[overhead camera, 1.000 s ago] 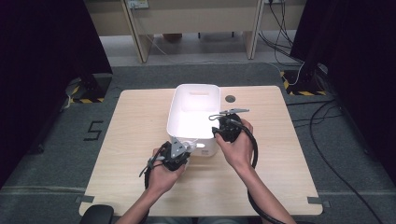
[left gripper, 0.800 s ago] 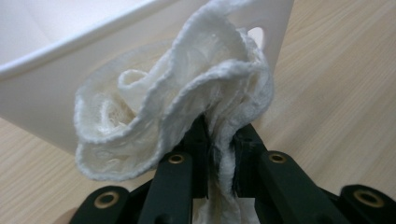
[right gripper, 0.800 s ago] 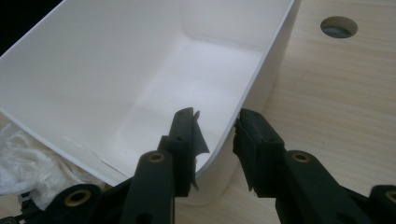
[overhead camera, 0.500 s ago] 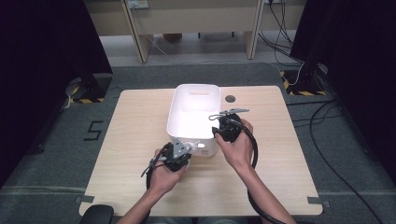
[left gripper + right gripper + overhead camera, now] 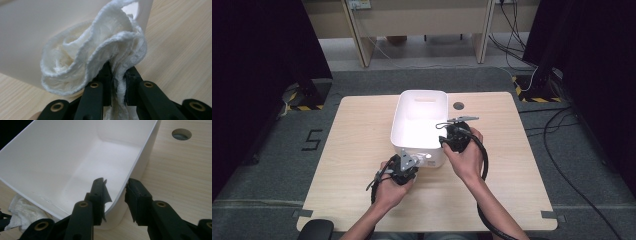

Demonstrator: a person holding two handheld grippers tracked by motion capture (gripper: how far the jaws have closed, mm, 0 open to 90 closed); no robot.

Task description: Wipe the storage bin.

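Note:
A white plastic bin (image 5: 398, 117) stands in the middle of the wooden table (image 5: 357, 150). My left gripper (image 5: 414, 161) is at the bin's near wall. In the left gripper view its jaws (image 5: 117, 70) are shut on a crumpled white cloth (image 5: 95, 55), which presses against the outside of the bin (image 5: 37, 30). My right gripper (image 5: 444, 141) sits at the near right corner. In the right gripper view it (image 5: 116, 187) straddles the bin's side wall (image 5: 62, 157), one jaw inside, one outside, clamped on it. The cloth (image 5: 22, 212) shows at lower left there. Nothing lies inside the bin.
A round cable hole (image 5: 458, 106) lies in the tabletop just right of the bin's far end. Bare wood surrounds the bin on both sides. Desk legs and cables stand on the floor beyond the table. Dark curtains hang at left and right.

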